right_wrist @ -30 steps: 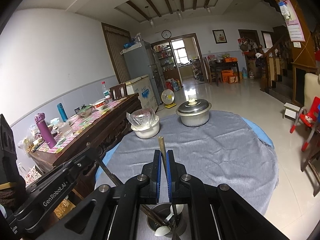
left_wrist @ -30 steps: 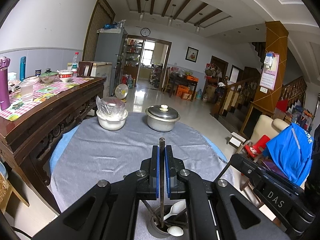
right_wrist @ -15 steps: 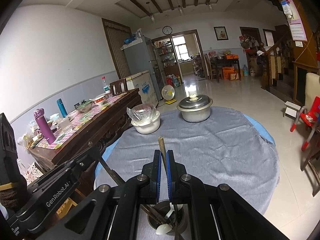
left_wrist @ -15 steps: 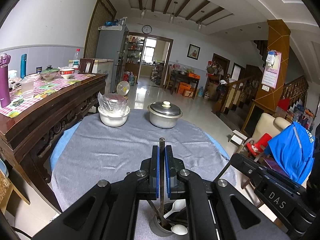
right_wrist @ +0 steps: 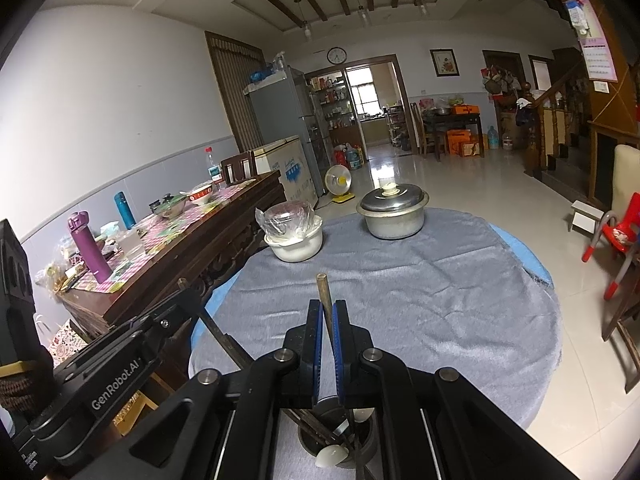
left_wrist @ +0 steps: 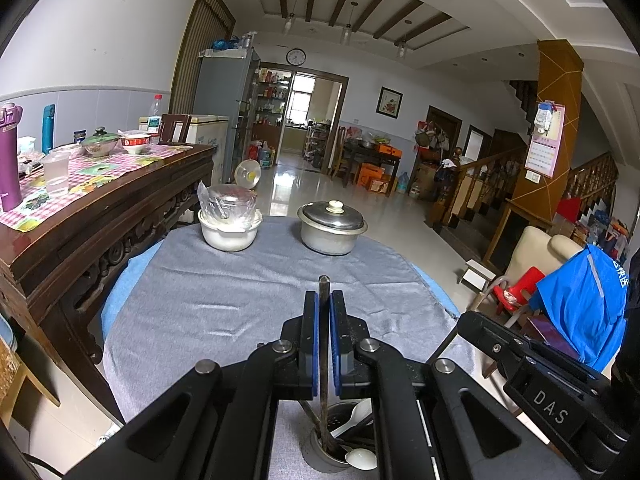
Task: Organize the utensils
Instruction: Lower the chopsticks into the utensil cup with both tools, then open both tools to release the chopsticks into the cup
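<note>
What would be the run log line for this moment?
left gripper: shut on chopstick | right gripper: shut on chopstick | both over utensil cup

"DAS" on the right tool [left_wrist: 554, 410]; "GenRobot.AI" on the left tool [right_wrist: 116, 386].

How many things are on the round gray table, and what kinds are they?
Lidded metal pot: 1
White bowl covered with plastic wrap: 1
Metal utensil cup: 1
White spoons in the cup: 2 visible
Chopstick held by the left gripper: 1
Chopstick held by the right gripper: 1
More dark sticks stand in the cup, too hidden to count.
Total: 7 countable
</note>
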Motion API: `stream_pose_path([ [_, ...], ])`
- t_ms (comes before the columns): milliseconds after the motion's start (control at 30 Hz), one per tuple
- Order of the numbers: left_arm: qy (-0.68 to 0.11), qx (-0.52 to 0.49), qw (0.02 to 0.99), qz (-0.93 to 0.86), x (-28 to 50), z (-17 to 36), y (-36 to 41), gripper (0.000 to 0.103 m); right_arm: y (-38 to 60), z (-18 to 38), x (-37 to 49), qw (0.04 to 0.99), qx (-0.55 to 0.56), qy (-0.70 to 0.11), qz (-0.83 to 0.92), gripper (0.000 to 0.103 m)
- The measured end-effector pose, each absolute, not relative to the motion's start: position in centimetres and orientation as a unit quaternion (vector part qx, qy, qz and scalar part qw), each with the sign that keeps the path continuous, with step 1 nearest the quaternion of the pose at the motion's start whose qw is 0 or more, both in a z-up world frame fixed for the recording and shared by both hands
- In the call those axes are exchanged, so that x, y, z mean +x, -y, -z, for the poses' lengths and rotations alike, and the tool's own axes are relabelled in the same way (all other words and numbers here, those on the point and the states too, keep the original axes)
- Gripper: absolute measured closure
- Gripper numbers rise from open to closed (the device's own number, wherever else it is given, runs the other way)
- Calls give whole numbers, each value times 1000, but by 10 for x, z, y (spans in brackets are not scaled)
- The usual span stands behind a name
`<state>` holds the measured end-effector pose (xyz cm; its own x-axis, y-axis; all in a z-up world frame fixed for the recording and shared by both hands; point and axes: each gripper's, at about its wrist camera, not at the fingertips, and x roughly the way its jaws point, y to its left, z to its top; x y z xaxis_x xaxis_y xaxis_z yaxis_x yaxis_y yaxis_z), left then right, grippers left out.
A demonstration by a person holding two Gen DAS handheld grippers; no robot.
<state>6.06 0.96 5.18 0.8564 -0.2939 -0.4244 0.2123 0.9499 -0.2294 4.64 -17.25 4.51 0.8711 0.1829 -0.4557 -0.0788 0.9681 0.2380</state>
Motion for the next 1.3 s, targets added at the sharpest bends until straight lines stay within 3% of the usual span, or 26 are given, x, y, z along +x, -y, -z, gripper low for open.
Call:
stream_pose_path([
  [967, -234, -83, 961, 123, 61, -45, -14, 97, 172, -31, 51, 951, 112, -275, -86, 97],
  [1133, -224, -79, 965, 114, 54, -49, -14, 75, 176, -33, 49, 951, 118, -274, -84, 97],
  [1200, -218, -75, 967, 109, 52, -52, -15, 72, 179, -35, 48, 951, 123, -272, -83, 97],
  [1300, -211, -72, 969, 107, 48, -55, -16, 54, 184, -38, 47, 951, 131, -268, -80, 97],
])
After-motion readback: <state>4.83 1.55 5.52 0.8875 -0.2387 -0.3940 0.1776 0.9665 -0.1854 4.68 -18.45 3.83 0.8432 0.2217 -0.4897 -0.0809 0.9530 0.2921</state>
